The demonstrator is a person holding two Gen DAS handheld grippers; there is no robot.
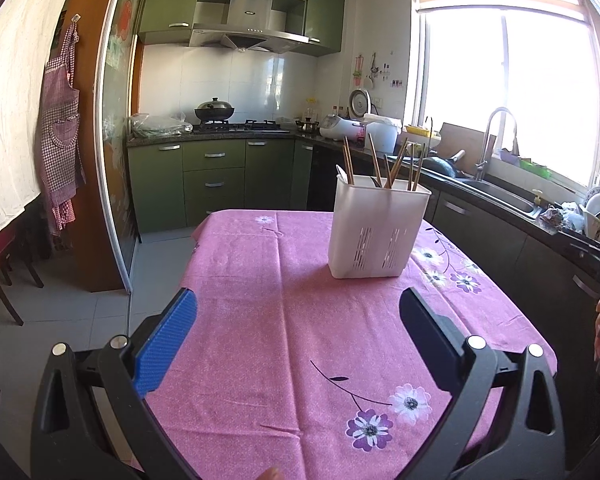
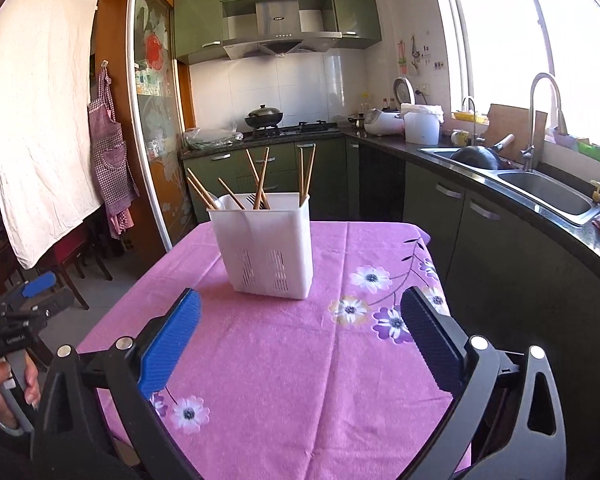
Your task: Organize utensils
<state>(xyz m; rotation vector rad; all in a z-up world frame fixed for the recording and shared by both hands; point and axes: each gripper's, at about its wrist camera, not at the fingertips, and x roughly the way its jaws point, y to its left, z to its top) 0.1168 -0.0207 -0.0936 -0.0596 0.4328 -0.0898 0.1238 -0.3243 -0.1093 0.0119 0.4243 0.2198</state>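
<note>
A white slotted utensil holder [image 1: 378, 232] stands upright on the counter, which is covered by a pink flowered tablecloth [image 1: 284, 280]. It sits toward the far half of the cloth, well ahead of both claws. Wooden chopsticks [image 1: 374, 162] lean out of its top at different angles, and a spoon tip [image 1: 341, 172] shows at one corner.

The left claw [image 1: 298, 310] hovers over the near part of the cloth with its 2 fingers spread wide and nothing between them. The right claw [image 2: 300, 312] is likewise spread wide and empty, with the holder just beyond its fingertips and apart from them. In the right wrist view, the left claw's blue pad [image 2: 39, 283] and the person's hand [image 2: 4, 394] gripping its handle appear at the left edge, beside the counter.
</note>
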